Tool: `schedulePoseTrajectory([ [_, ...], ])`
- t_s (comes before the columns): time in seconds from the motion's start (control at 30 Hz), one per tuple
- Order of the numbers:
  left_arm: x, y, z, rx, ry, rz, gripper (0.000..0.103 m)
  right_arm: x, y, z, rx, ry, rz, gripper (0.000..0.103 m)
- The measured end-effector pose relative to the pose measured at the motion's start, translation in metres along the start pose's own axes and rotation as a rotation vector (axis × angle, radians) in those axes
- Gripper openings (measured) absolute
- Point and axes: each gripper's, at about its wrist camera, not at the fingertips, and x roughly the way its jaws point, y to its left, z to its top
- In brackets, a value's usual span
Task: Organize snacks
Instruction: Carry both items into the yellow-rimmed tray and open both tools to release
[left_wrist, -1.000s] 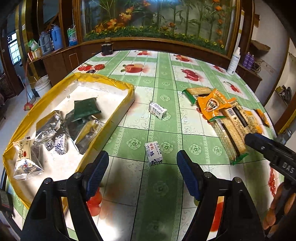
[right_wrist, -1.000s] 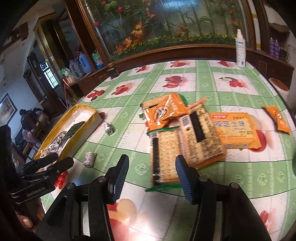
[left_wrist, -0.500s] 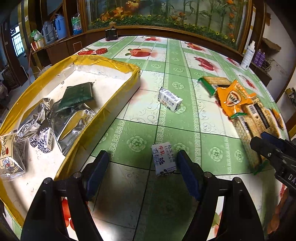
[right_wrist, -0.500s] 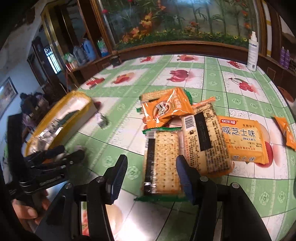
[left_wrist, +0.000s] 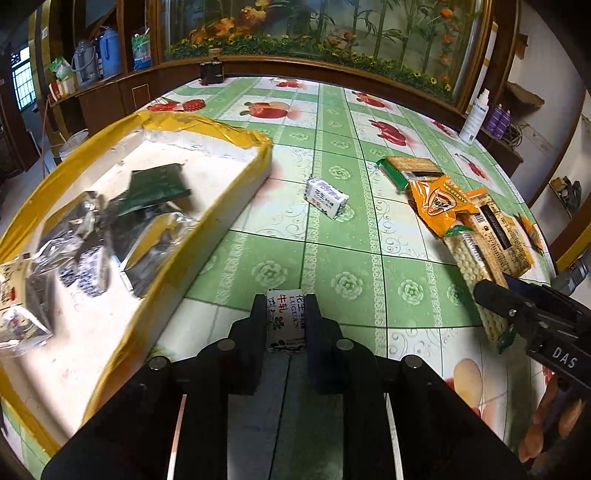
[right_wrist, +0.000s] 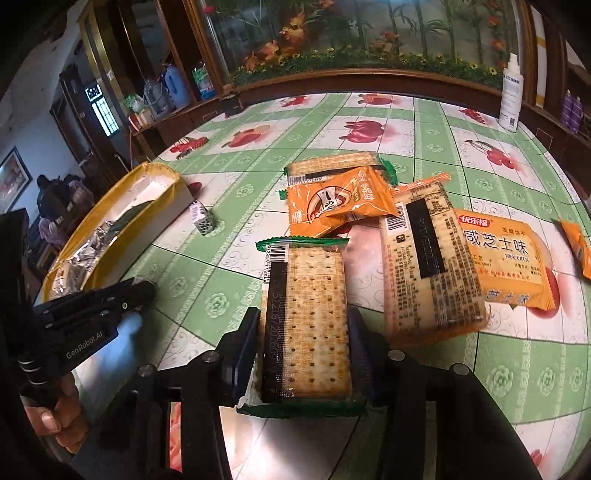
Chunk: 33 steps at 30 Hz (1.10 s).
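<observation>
1. Left wrist view: the left gripper (left_wrist: 286, 321) has its jaws closing on a small white candy box (left_wrist: 285, 318) with red and black print, and both pads touch the box's sides.
2. That box sits on the green flowered tablecloth (left_wrist: 343, 258), just beside the long wall of the yellow-rimmed tray (left_wrist: 207, 221).
3. A second small box (left_wrist: 326, 196) lies on the cloth farther off, near the tray's far corner.
4. Inside the tray are silver foil packets (left_wrist: 147, 247) and a dark green packet (left_wrist: 157, 188).
5. Right wrist view: the right gripper (right_wrist: 303, 349) has its jaws closing around a clear cracker pack (right_wrist: 304, 325) with green ends; the pads sit against its long edges.
6. The cracker pack lies flat on the cloth, well apart from the tray (right_wrist: 110, 236), touching a second cracker pack (right_wrist: 428, 269) and near an orange snack bag (right_wrist: 338, 201).
</observation>
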Motion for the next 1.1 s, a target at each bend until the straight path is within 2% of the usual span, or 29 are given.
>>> schedulePoseTrajectory([
  [0.17, -0.028, 0.007, -0.005, -0.003, -0.05, 0.021, 0.016, -0.024, 0.011, -0.006, 0.029, -0.047, 0.068, 0.047],
  [0.47, -0.067, 0.03, -0.007, -0.037, -0.118, 0.073, 0.016, -0.039, 0.053, -0.006, -0.003, -0.066, 0.165, 0.047],
  [0.87, -0.081, 0.085, -0.01, -0.124, -0.147, 0.156, 0.016, -0.031, 0.121, 0.008, -0.109, -0.054, 0.245, 0.047],
  [1.1, -0.08, 0.112, -0.011, -0.174, -0.145, 0.174, 0.017, -0.018, 0.154, 0.017, -0.158, -0.033, 0.27, 0.047],
])
